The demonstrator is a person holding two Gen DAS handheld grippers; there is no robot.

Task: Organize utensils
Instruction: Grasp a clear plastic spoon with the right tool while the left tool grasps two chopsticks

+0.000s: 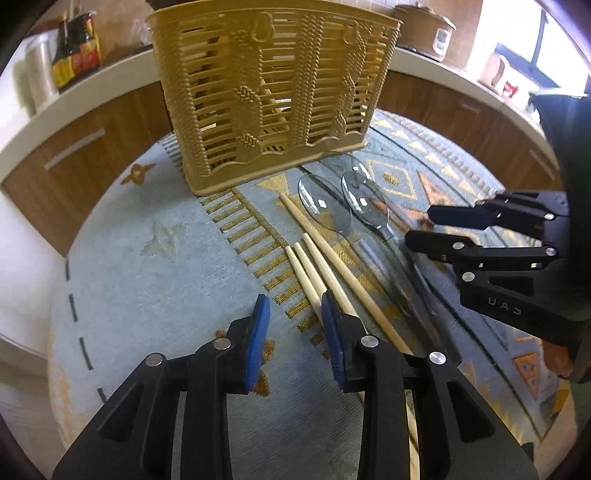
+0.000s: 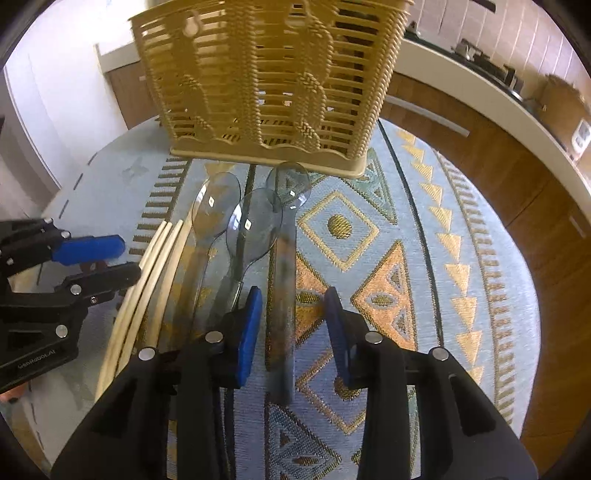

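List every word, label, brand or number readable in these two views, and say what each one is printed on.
"GenRobot.AI": on the black body of the left gripper, seen in the right wrist view.
"UAS", roughly, partial and possibly mirrored or cut off: on the black body of the right gripper, seen in the left wrist view.
Red and yellow label on the dark bottle: too blurred to read.
Panel on the rice cooker: too small to read.

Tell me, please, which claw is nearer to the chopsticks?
Left. The left claw hangs open right over the chopsticks, while the right claw straddles a clear spoon beside them.
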